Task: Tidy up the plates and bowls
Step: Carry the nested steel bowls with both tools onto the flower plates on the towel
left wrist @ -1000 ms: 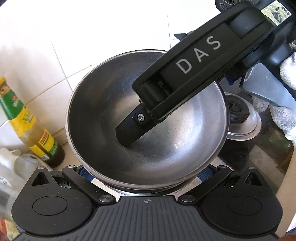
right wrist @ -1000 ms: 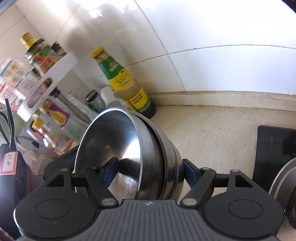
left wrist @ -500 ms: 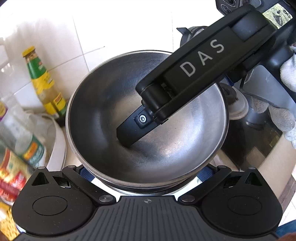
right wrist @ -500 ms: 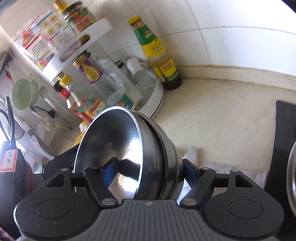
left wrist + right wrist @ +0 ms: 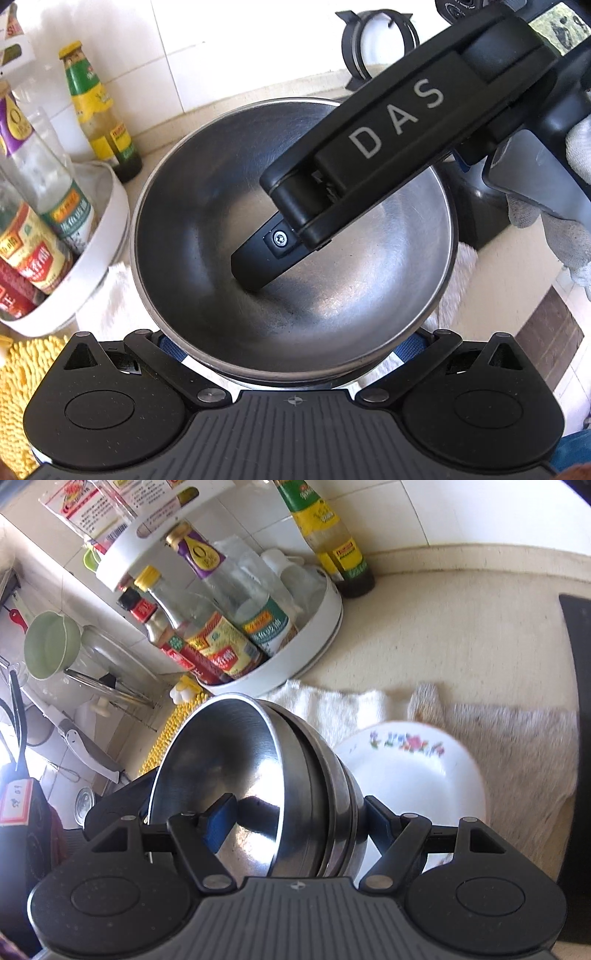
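The right gripper [image 5: 291, 819] is clamped on a stack of steel bowls [image 5: 310, 794]. One blue finger [image 5: 219, 821] sits inside the top bowl and the other finger is on the outside of the stack, at about 3 o'clock from the first. The bowls are nested together and tipped on their side in this view, with the open mouth facing 9 o'clock.

In the left wrist view the same steel bowls [image 5: 207, 236] fill the middle, and we look right down into the top one. The right gripper [image 5: 255, 273] reaches in from 1 o'clock, with its black finger touching the bowl's bottom. A gloved hand [image 5: 554, 221] holds it at 3 o'clock. The left gripper [image 5: 293, 354] has a blue finger on each side of the stack, low at 6 o'clock, but the bowls hide the tips, so I cannot tell if it is squeezing or loose.

Below the bowls in the right wrist view, at 4 o'clock, is a white plate [image 5: 424, 775] with flowers on its rim. It lies on a fuzzy towel [image 5: 517, 746] on the counter [image 5: 461, 635]. A round white rack [image 5: 295, 650] full of sauce bottles stands at 11 o'clock. A tall yellow-green bottle [image 5: 328, 535] stands just beside the rack, by the tiled wall. A yellow bumpy mat [image 5: 166, 734] lies at 9 o'clock
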A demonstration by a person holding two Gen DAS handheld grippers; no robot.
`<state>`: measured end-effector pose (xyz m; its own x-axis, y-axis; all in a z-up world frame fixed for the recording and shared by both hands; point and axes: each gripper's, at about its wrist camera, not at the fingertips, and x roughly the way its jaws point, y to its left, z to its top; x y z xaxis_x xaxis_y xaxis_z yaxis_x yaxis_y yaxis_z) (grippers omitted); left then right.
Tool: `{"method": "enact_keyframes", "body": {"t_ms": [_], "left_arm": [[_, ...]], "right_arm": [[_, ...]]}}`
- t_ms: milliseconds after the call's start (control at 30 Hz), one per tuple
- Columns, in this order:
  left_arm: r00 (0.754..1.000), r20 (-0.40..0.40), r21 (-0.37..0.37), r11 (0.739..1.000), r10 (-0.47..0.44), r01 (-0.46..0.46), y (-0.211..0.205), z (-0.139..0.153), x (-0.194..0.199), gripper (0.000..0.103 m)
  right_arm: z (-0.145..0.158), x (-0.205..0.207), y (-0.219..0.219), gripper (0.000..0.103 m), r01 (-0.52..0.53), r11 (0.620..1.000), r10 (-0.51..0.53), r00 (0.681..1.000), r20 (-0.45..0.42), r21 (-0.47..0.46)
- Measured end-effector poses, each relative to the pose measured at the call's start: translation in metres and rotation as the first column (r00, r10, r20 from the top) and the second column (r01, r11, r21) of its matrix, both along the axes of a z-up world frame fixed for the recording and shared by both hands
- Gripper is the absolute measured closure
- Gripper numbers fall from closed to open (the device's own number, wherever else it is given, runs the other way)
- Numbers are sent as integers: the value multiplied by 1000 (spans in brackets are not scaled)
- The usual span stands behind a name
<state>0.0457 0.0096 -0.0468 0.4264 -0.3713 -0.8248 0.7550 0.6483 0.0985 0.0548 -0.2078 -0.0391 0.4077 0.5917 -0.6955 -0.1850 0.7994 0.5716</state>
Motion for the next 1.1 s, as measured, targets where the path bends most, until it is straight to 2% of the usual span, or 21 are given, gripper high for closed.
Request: {"method": "enact_keyframes", "body": {"t_ms": [300, 700, 833, 1100], "left_arm": [[1000, -19, 39, 999, -3, 4, -6, -14, -13, 0], [999, -10, 77, 996, 46, -45, -18, -33, 15, 0], [998, -30, 73, 996, 60, -58, -21, -41, 29, 0], [999, -24, 83, 996, 34, -32, -28, -49, 36, 0]], "right_arm": [[-20, -5, -6, 27, 27, 999, -27, 999, -29, 23], [-47, 21, -14, 27, 23, 996, -23, 1000, 4, 86], [-58, 30, -19, 27, 11, 995, -12, 1000, 4, 104], [-62, 30, -27, 27, -14, 995, 12, 1000, 24, 98]]}}
